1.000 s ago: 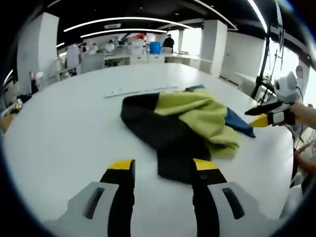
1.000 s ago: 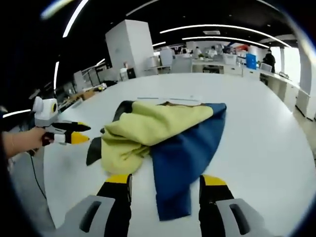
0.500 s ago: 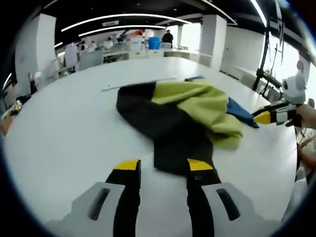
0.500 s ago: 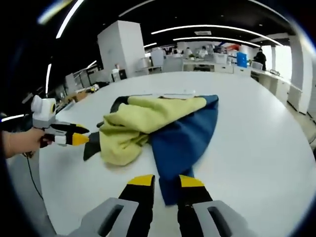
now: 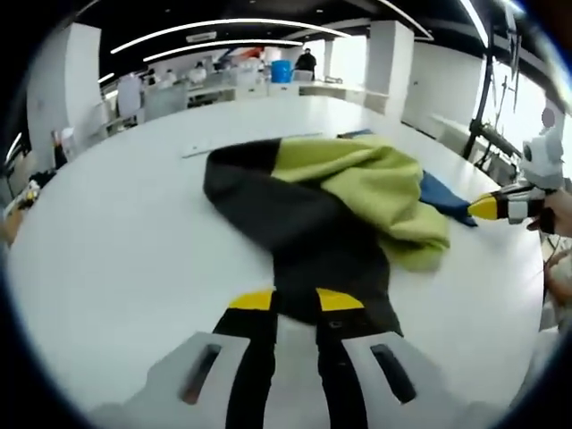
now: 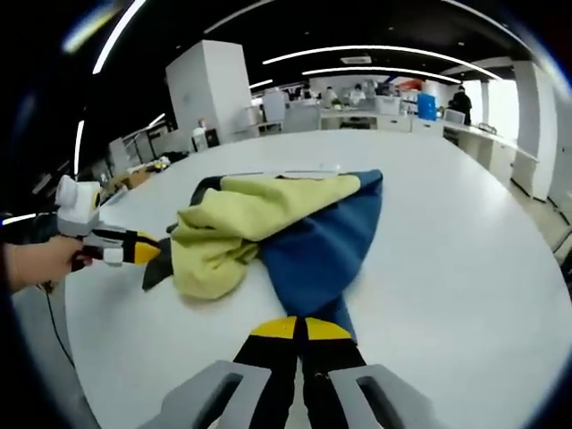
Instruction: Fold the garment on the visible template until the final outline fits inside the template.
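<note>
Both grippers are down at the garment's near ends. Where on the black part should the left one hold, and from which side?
Grip the black part at its narrow free end, which lies flat between the left gripper tips. Come in low along the table, from the end away from the yellow bunch: there the cloth looks to be a single thin layer, while further in it is heaped.

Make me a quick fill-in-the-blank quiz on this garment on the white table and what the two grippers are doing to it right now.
1. The left gripper pinches the garment's ____ coloured end.
2. The right gripper is shut on the garment's ____ coloured end.
3. The bunched part of the garment between those ends is ____ coloured.
4. The garment lies on a ____ table.

Missing words: black; blue; yellow-green; white
</note>
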The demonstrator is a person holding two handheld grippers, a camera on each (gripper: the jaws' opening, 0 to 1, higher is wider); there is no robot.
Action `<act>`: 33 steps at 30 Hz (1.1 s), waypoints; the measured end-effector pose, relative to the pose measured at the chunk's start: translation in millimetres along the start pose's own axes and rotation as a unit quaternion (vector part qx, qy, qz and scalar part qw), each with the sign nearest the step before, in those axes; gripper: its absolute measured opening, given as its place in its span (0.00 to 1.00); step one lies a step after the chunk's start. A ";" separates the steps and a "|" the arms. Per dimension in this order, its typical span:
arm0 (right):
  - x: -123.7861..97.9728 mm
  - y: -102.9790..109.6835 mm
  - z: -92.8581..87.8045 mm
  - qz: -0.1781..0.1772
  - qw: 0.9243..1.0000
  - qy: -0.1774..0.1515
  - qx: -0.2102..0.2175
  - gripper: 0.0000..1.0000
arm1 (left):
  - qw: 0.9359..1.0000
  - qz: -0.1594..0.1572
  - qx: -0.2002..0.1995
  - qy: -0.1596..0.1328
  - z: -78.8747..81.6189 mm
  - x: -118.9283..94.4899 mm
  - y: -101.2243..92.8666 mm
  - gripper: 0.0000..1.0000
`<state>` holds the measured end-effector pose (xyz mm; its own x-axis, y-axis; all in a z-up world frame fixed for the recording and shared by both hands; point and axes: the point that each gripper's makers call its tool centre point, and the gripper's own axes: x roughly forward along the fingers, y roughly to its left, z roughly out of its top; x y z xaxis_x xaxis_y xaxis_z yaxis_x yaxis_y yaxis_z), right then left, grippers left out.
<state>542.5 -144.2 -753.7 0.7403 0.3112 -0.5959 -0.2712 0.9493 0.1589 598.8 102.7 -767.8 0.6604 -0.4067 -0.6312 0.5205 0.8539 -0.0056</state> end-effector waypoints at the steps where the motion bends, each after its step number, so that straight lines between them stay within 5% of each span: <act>1: -1.4 -0.9 1.7 -0.001 1.000 -0.004 0.003 0.00 | 1.000 -0.001 0.003 0.002 0.1 0.4 -1.2 0.07; 3: -4.4 -2.5 3.7 0.000 1.000 -0.006 0.008 0.00 | 1.000 -0.002 0.000 0.007 0.1 0.6 -2.1 0.00; 9: -13.1 -11.4 9.6 -0.005 1.000 -0.006 -0.005 0.00 | 1.000 0.014 0.004 0.005 0.0 -10.0 4.2 0.00; 15: -25.8 -27.6 19.4 -0.013 1.000 -0.013 -0.023 0.00 | 0.999 0.035 -0.021 -0.034 15.4 -40.6 15.7 0.00; 33: -63.4 -86.2 39.7 -0.064 0.998 -0.007 -0.012 0.00 | 0.983 0.154 -0.070 -0.075 17.4 -110.3 93.3 0.00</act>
<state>543.4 -244.0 -698.4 0.7783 0.1875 -0.5992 -0.1876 0.9802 0.0632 583.9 221.6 -685.2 0.8534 -0.1557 -0.4974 0.2105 0.9760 0.0556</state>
